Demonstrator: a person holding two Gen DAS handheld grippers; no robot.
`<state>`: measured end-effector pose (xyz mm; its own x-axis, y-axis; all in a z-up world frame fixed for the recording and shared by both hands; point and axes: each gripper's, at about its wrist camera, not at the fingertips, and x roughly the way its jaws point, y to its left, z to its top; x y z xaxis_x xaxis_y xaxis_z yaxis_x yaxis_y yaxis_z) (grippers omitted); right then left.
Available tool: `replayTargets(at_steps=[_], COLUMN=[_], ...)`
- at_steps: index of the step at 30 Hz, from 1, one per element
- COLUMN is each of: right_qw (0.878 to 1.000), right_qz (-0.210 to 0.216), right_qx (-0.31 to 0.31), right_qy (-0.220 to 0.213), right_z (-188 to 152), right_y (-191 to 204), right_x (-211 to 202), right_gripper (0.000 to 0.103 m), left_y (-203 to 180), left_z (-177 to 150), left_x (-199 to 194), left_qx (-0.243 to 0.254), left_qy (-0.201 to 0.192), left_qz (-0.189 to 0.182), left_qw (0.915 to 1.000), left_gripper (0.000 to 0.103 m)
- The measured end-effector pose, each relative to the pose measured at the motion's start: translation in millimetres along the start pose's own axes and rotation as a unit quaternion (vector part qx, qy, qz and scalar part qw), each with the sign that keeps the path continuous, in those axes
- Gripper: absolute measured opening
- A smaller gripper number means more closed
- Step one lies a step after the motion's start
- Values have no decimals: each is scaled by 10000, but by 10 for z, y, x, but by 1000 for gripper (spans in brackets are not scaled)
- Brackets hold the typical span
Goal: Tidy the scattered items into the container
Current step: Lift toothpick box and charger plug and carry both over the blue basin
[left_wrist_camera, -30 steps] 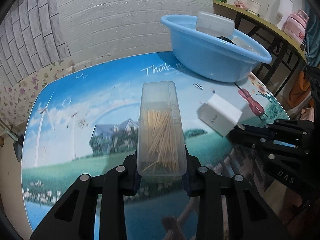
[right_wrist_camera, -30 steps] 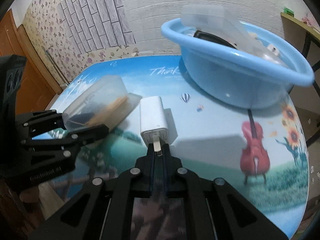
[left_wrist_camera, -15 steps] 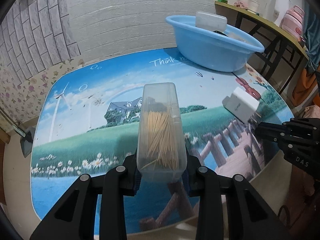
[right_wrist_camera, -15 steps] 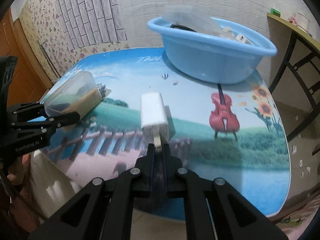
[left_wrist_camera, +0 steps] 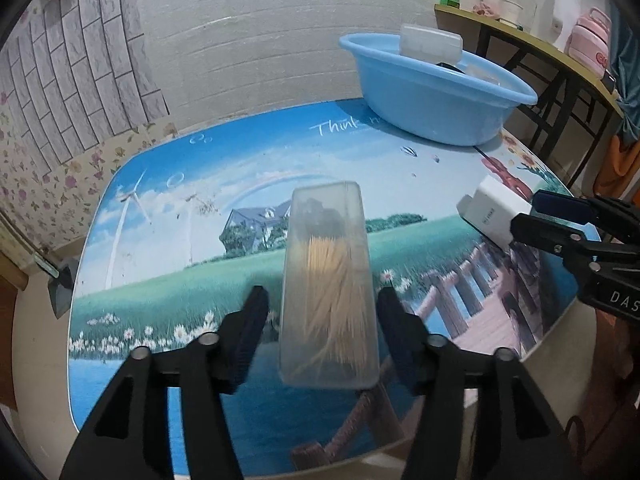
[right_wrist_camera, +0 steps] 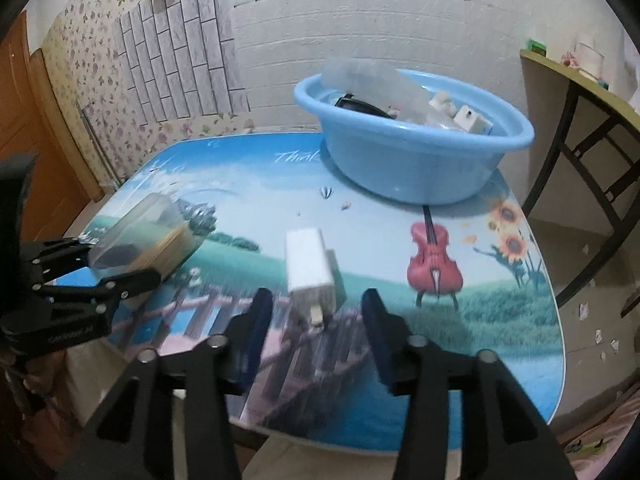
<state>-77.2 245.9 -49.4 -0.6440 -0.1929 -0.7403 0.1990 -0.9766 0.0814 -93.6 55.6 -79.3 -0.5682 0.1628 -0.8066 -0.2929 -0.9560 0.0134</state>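
Table (left_wrist_camera: 168, 240): blue basin (left_wrist_camera: 432, 96) sits far right, already part filled. My left gripper (left_wrist_camera: 320, 320): jaws opening, pads clear of the clear toothpick box (left_wrist_camera: 328, 280) lying between them, its long axis running straight away from me. My right gripper (right_wrist_camera: 316, 324): jaws opening too, white charger (right_wrist_camera: 310, 266) between them, prongs toward me, untouched. Basin lies far and right of both; I judge the right hand nearer it.

wall (left_wrist_camera: 260, 40): white brick-pattern, 12 o'clock | floral wallpaper (right_wrist_camera: 92, 64): 10 o'clock | wooden door (right_wrist_camera: 16, 92): 9 o'clock | side table (left_wrist_camera: 532, 52): black-legged, 2 o'clock | table (left_wrist_camera: 240, 184): landscape-print top, centre | light: dim, bluish
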Motion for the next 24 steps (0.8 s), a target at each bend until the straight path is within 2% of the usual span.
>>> replayTargets(at_steps=[10,13,15,17,18,21,24], right_qw=[9997,9995,9993,9991,9991,9990,9995], right_qz=[16,65,15,39,52,-15,-152], right_qx=[-233,-239,-335,-388,-402,-434,-266], right_qy=[75,203,151,137,132,123,121], right_z=[94,74,63,65,65,53,50], right_y=[105,131,181,206,208,222,178], right_x=[351,449,453,464,477,512,560], right_gripper=[51,52,53,59,65,86,101], left_y=[-14,9,30,53,54,47,57], left_z=[20,16,5,-10,-22,-31,-27], left_x=[171,193,224,249,258,258,264], left_qx=[71,-4,-73,-156,-178,-179,-195], left_qy=[78,85,118,110,77,-6,-77], left_qz=[62,0,-53,-59,-39,-51,-43], left_qw=[9999,10000,9999,9998,9998,9998,9998], left_gripper=[72,81,92,101,103,103,103])
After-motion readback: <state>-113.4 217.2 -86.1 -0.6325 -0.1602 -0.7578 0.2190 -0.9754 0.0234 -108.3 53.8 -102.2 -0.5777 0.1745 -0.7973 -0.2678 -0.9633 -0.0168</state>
